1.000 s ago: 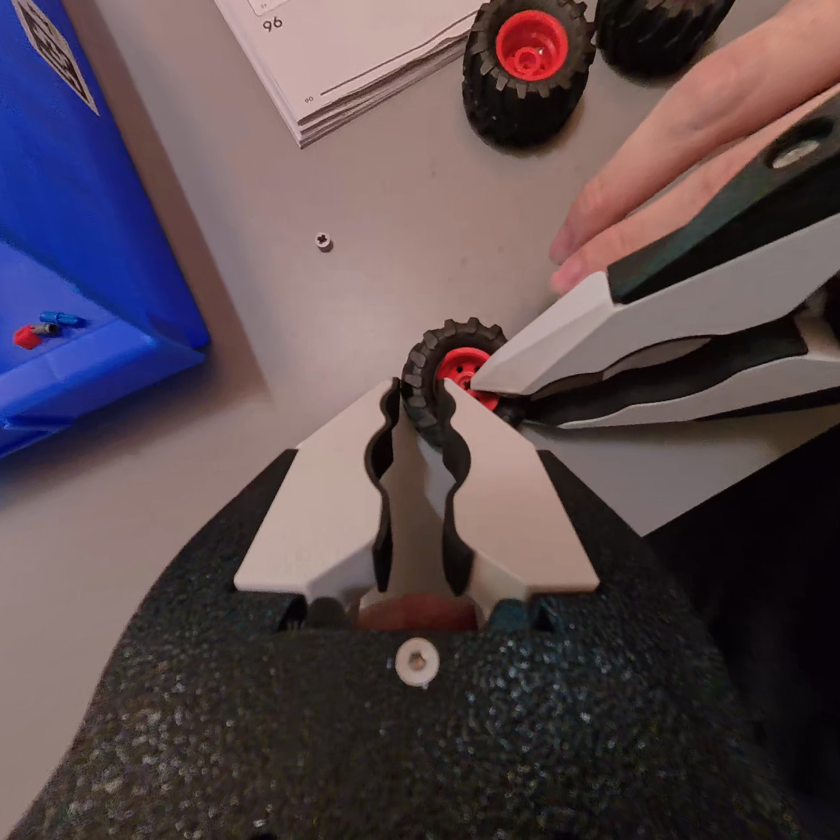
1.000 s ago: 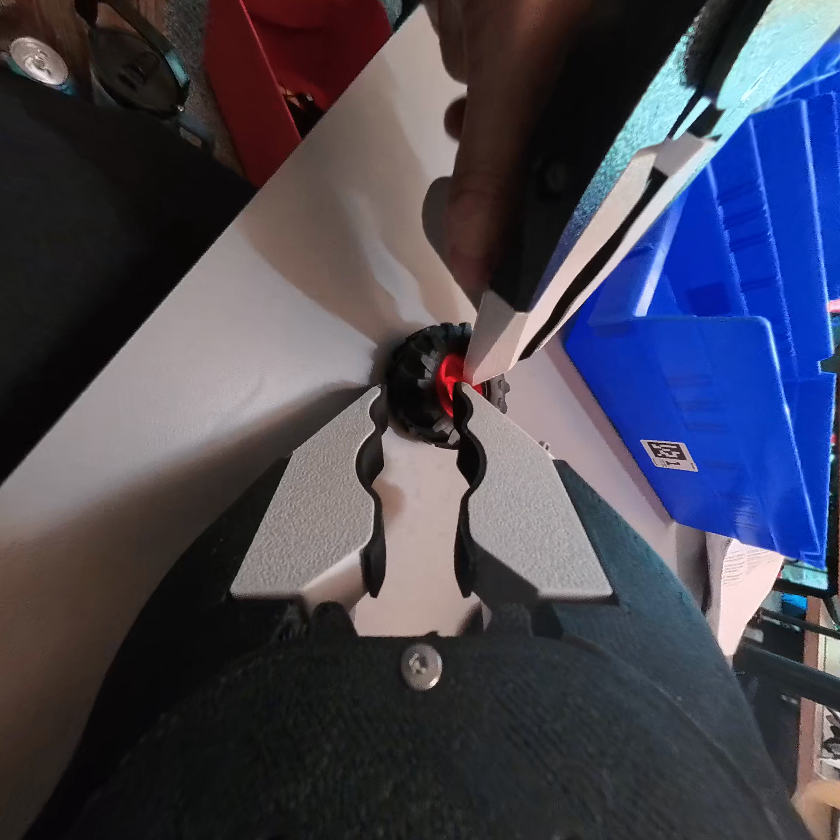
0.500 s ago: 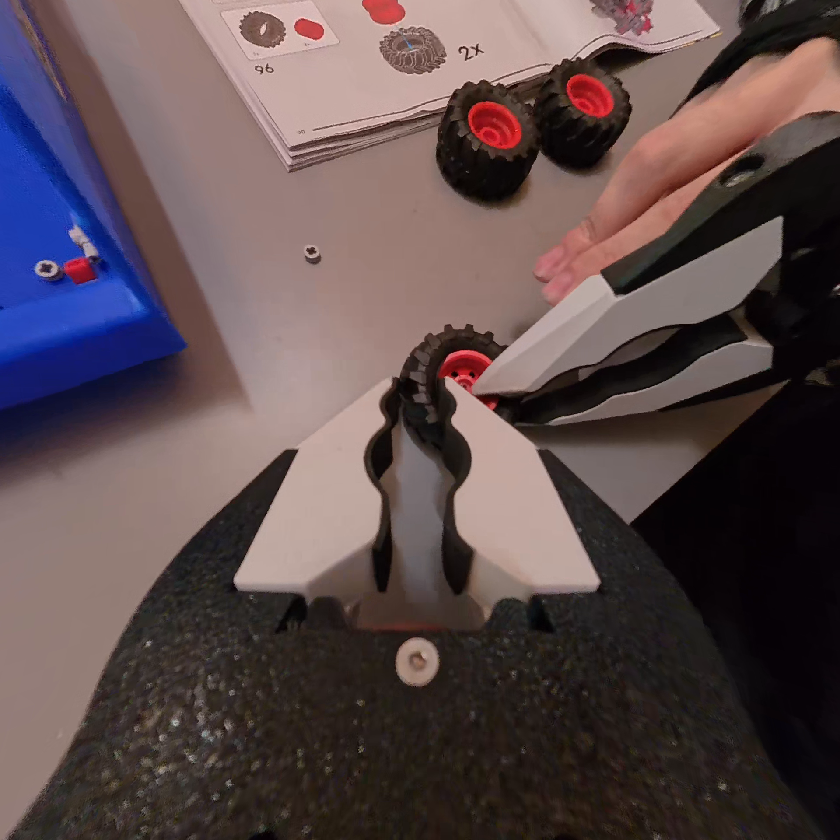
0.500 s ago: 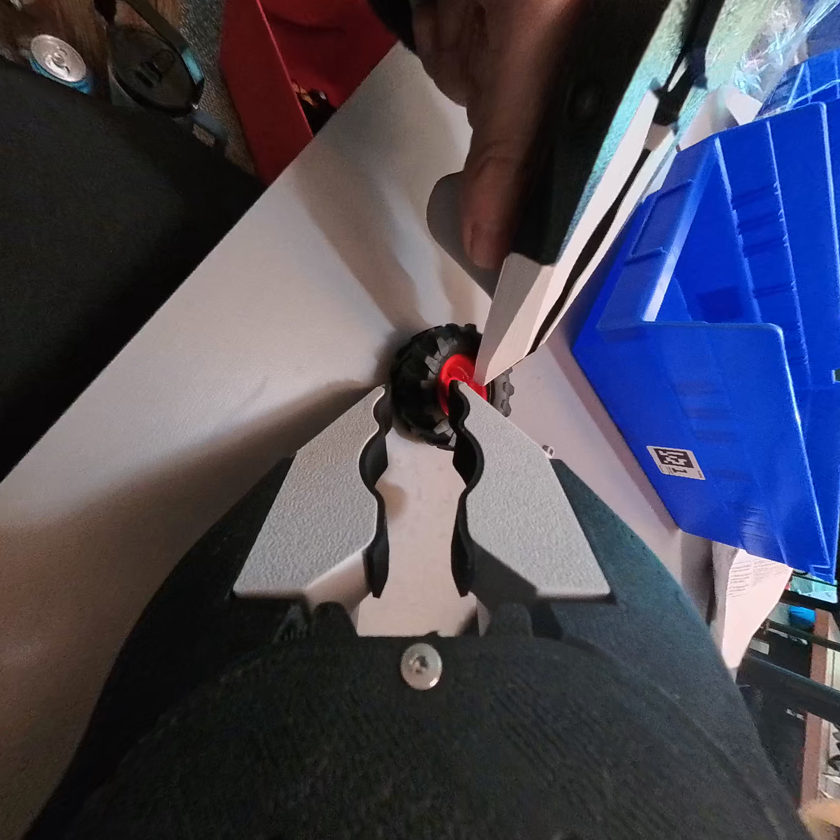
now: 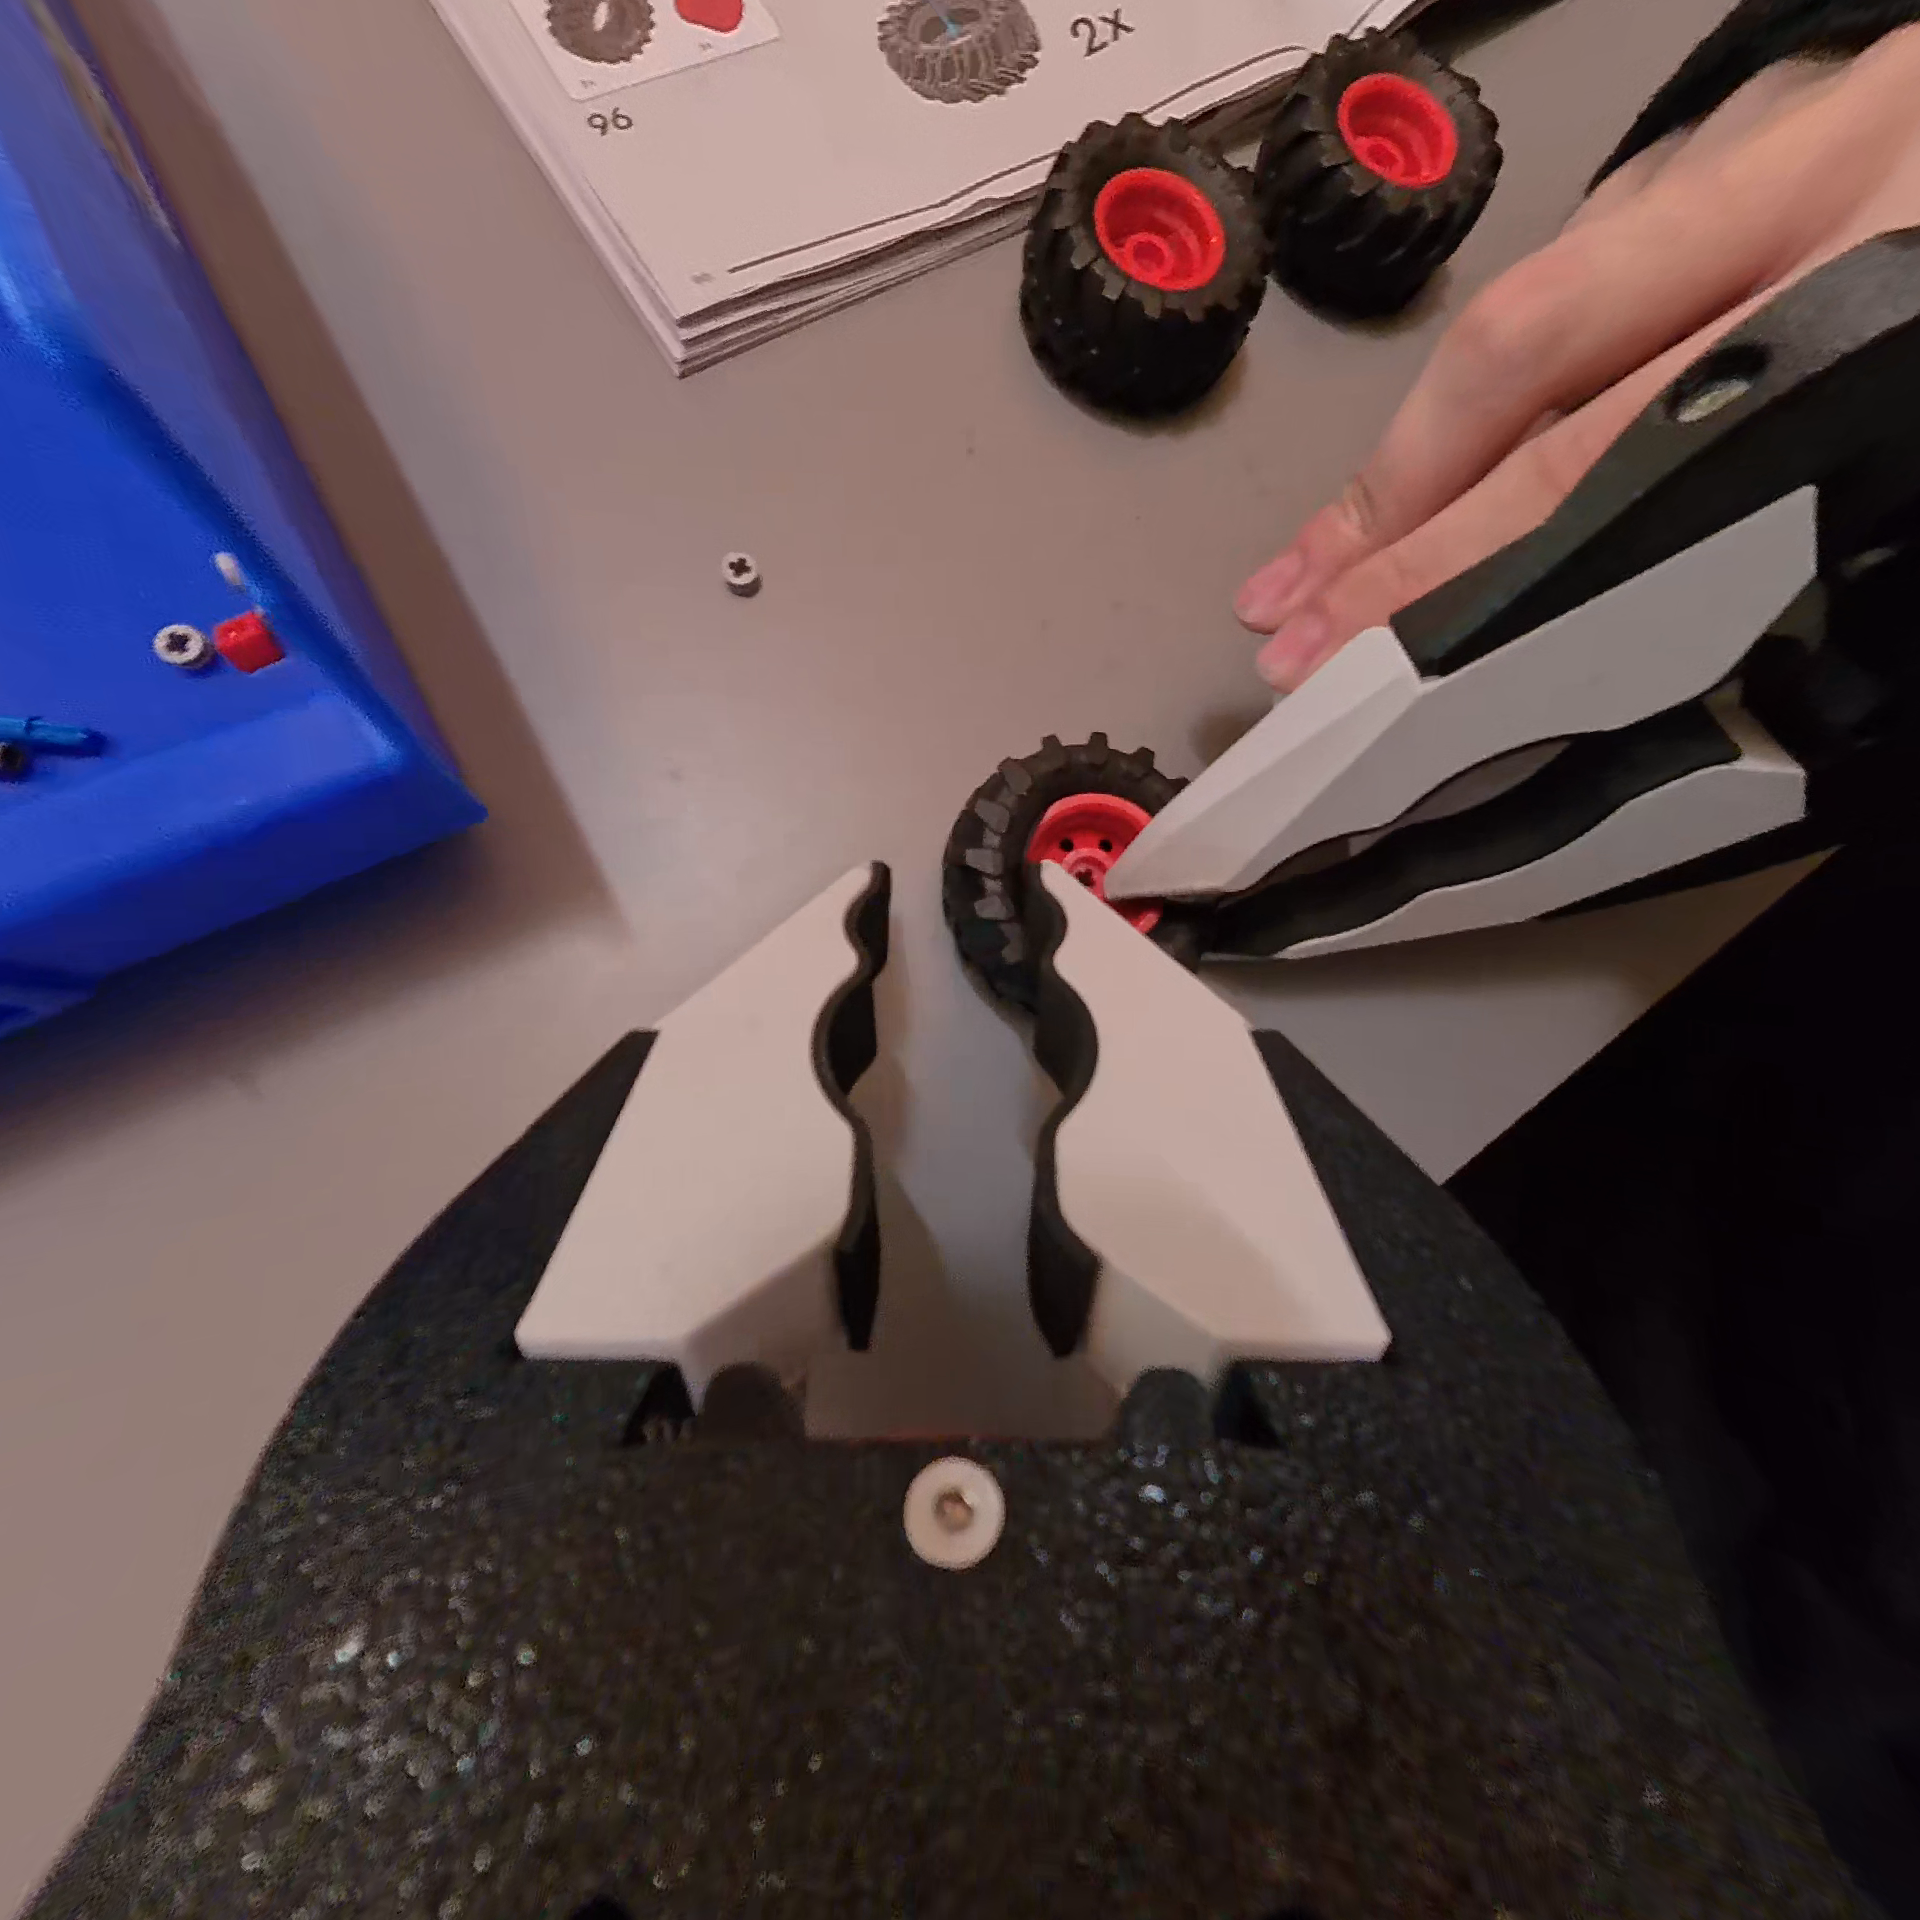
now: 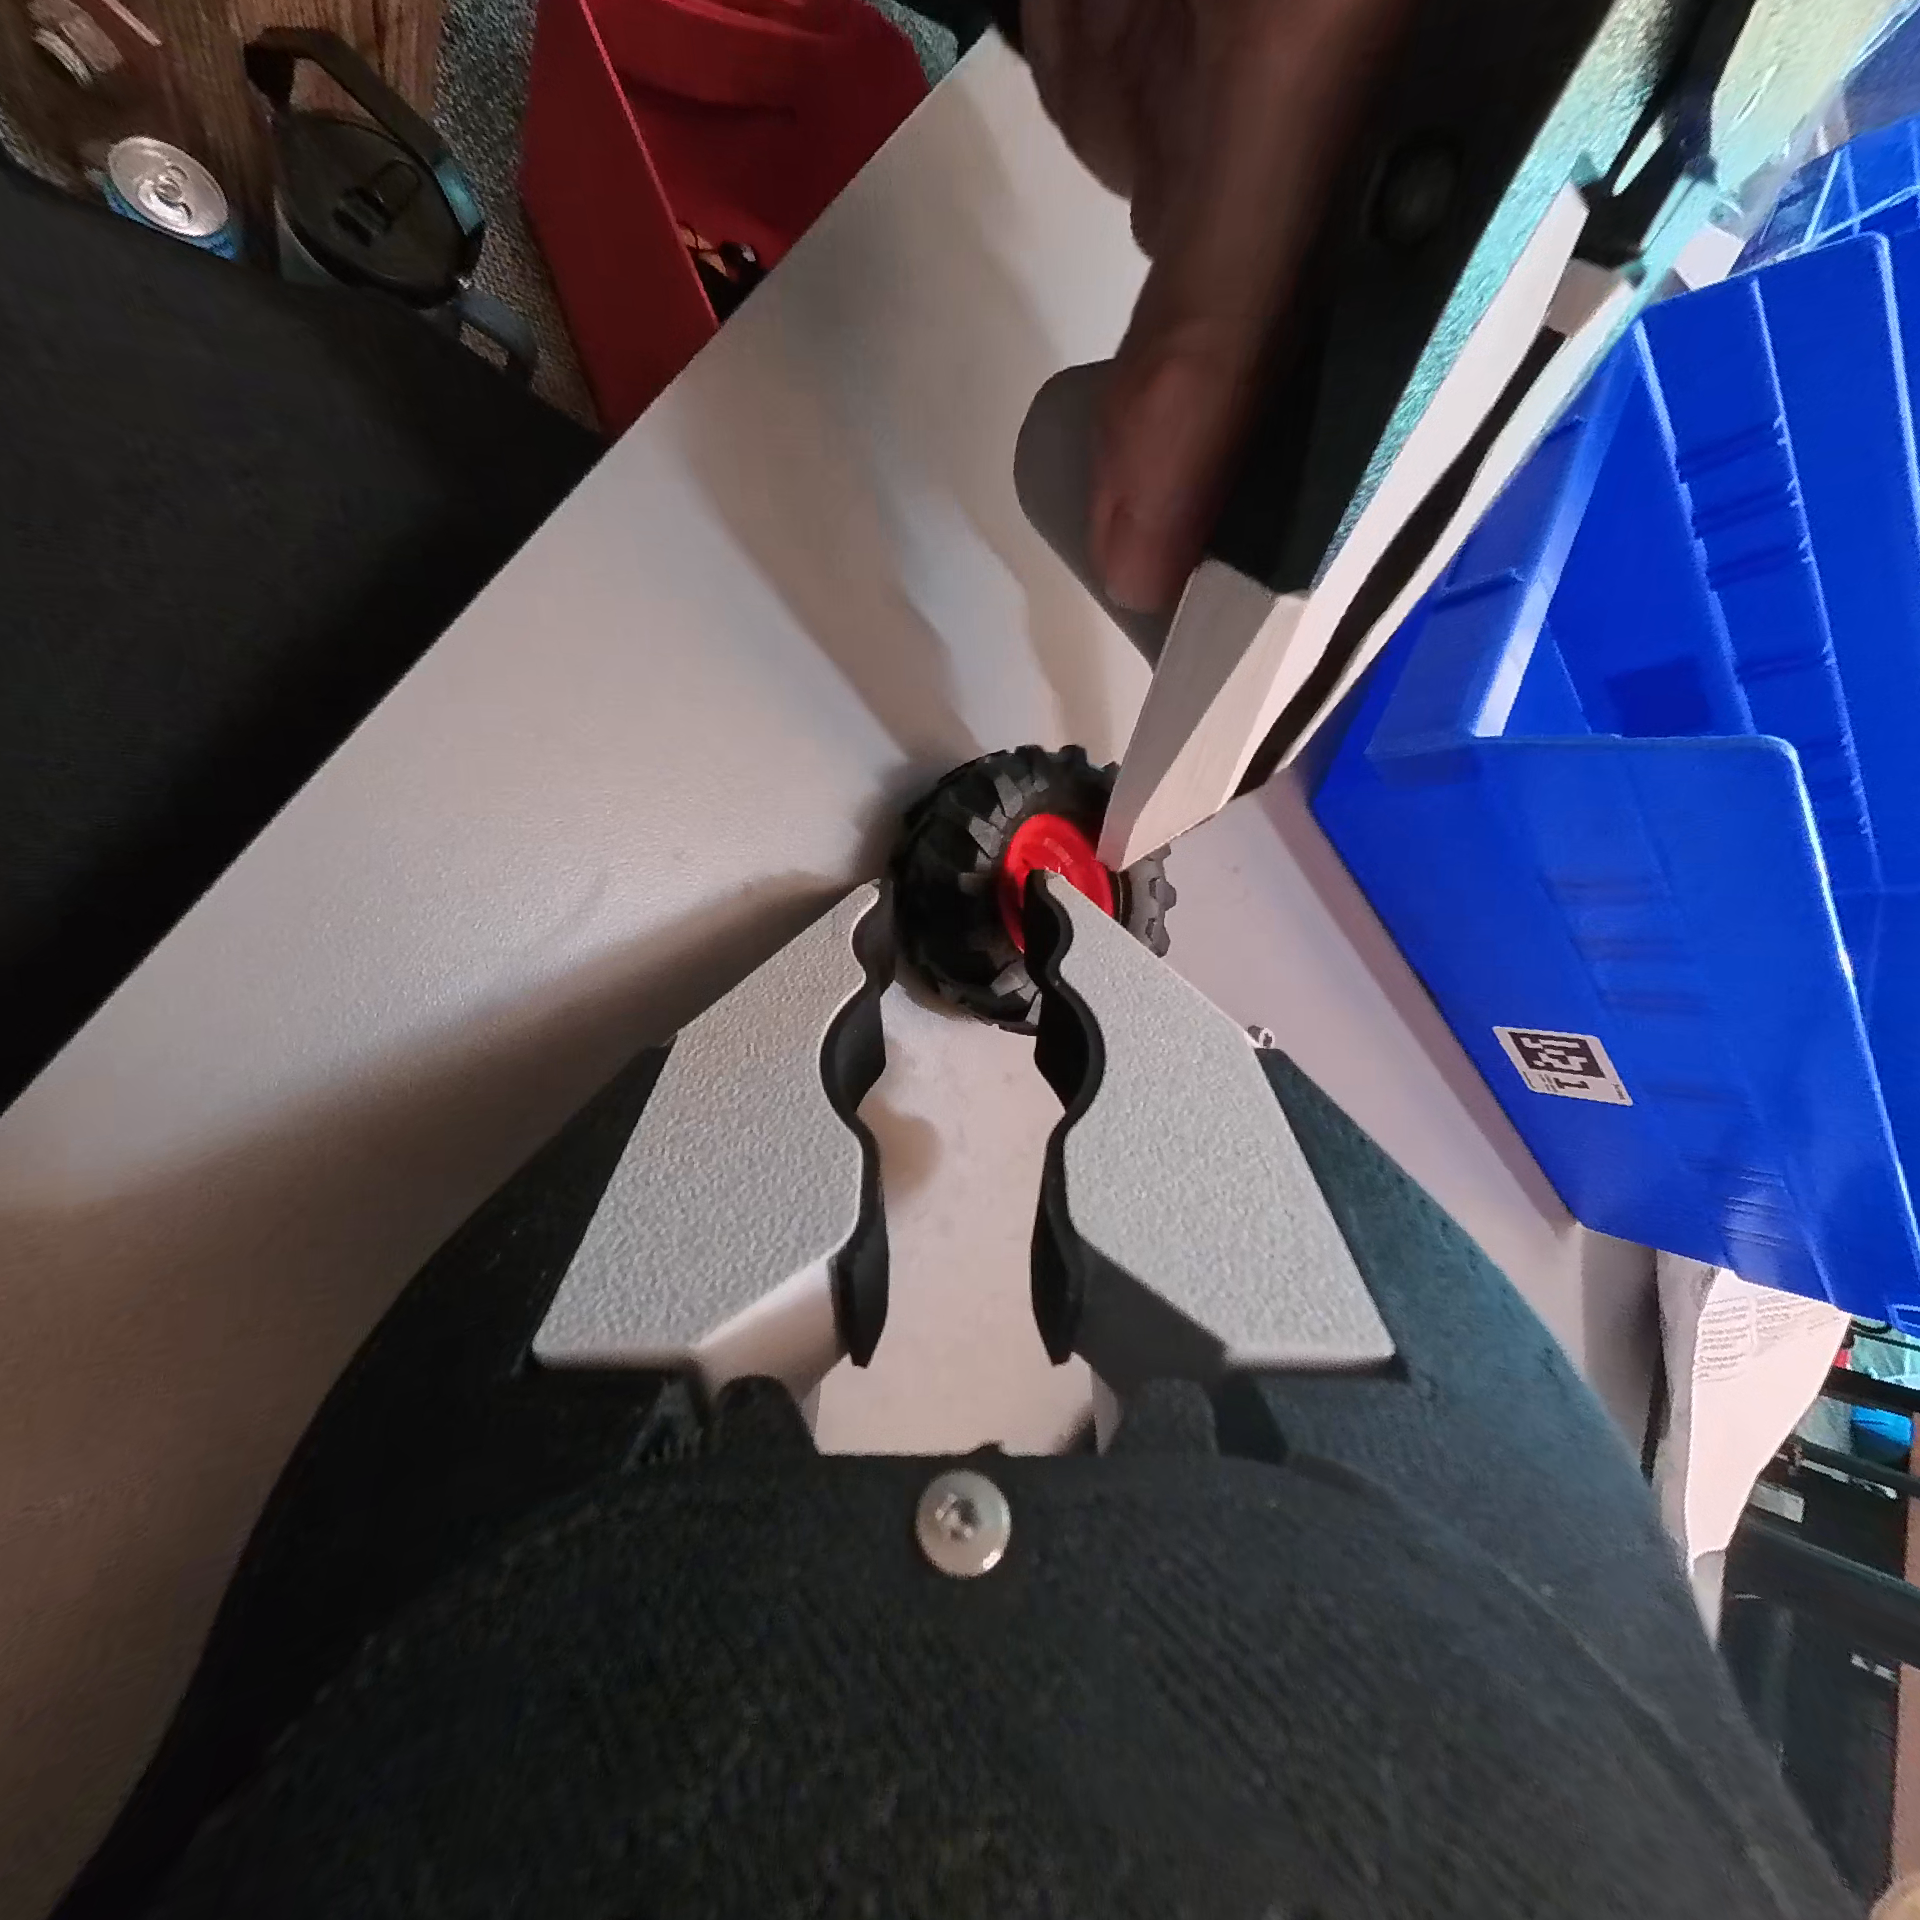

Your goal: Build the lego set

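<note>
The small wheel (image 5: 1049,873) stands on the table (image 5: 727,790) at both claws' tips. Left claw (image 5: 961,883) is parted, gripping nothing; right claw (image 6: 961,888) likewise, its finger touching the red hub.

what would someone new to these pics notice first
The small black rubber tyre with a red plastic hub lies on the grey table near its edge, with the left gripper and the right gripper converging on it, jaws apart. Behind it sit two bigger black tyres with red hubs beside the open white instruction booklet; a bright blue plastic bin stands left.
</note>
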Tool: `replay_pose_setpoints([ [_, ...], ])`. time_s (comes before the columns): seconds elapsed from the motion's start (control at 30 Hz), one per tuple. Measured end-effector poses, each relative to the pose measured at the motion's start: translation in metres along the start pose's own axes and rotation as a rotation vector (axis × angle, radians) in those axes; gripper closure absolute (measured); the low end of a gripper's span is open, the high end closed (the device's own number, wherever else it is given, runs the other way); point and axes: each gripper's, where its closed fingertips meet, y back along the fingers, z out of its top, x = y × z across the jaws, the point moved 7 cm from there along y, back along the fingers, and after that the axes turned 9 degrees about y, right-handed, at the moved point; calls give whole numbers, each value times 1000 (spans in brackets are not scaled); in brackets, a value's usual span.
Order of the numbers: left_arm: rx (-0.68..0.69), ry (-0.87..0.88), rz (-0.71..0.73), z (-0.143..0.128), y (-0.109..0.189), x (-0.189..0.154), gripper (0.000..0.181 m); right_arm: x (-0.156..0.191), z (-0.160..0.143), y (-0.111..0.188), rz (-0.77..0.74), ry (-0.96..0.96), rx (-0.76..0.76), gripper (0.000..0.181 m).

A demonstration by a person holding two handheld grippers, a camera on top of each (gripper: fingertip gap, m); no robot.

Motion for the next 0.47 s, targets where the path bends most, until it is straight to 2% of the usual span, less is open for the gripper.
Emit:
replay_pose_setpoints([
  [0.07,16,14,-19,0,-2,0,160,0,0,0,-1,7,-4,157],
  [0.1,21,14,-30,0,-2,-1,168,0,0,0,0,7,-6,157],
  [0.3,-3,100,-82,-2,-3,11,155,0,0,0,-3,33,1,158],
  [0.47,-6,156,-105,-2,-4,13,160,-1,0,-2,-1,42,-2,159],
])
